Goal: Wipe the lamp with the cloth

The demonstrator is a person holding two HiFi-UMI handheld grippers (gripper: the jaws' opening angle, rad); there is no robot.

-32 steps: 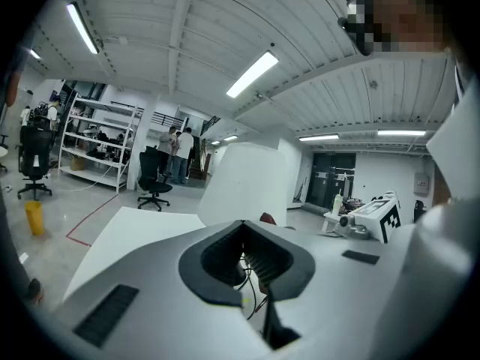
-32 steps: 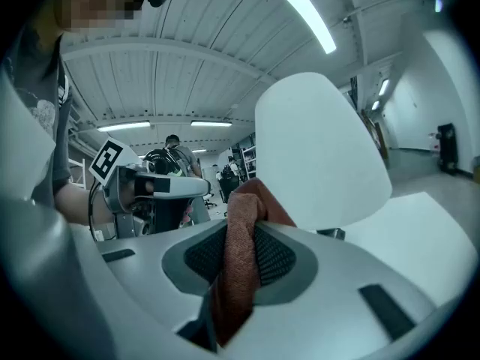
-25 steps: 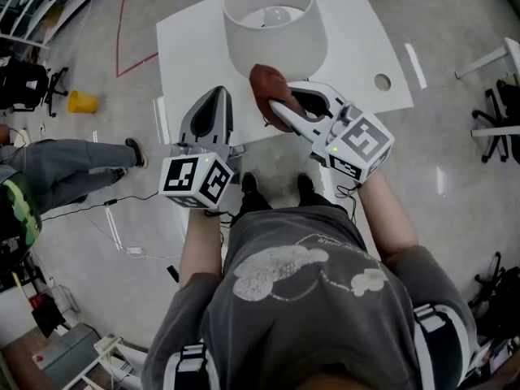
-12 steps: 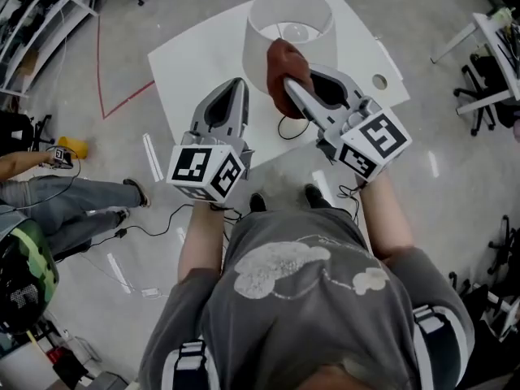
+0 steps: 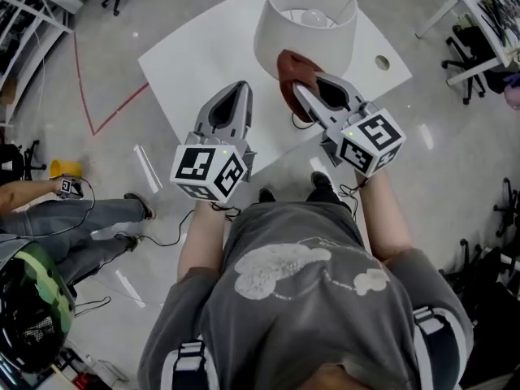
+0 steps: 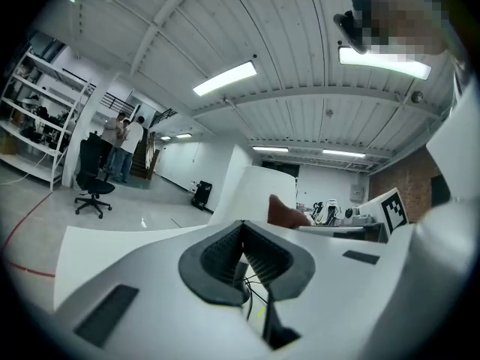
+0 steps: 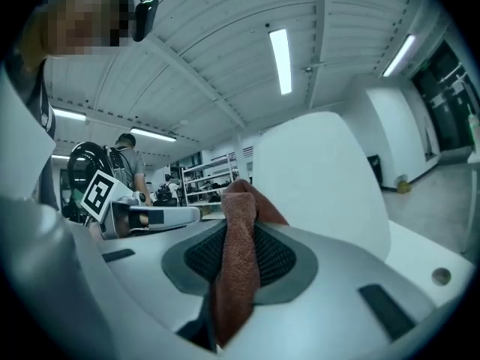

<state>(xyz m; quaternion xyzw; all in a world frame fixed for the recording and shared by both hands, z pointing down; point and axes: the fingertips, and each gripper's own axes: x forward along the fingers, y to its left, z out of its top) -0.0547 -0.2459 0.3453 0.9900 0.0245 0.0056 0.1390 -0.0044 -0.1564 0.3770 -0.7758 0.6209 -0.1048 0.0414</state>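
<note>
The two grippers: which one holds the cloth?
The right gripper: its jaws are shut on the reddish-brown cloth, close by the lamp. The left gripper has its jaws together with nothing between them.

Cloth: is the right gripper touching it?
Touching. The right gripper view shows the cloth pinched between the jaws of the right gripper.

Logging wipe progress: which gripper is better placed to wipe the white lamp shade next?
Right. The right gripper is shut on the reddish-brown cloth, right beside the white drum lamp shade; the left gripper is shut, empty, short of it.
</note>
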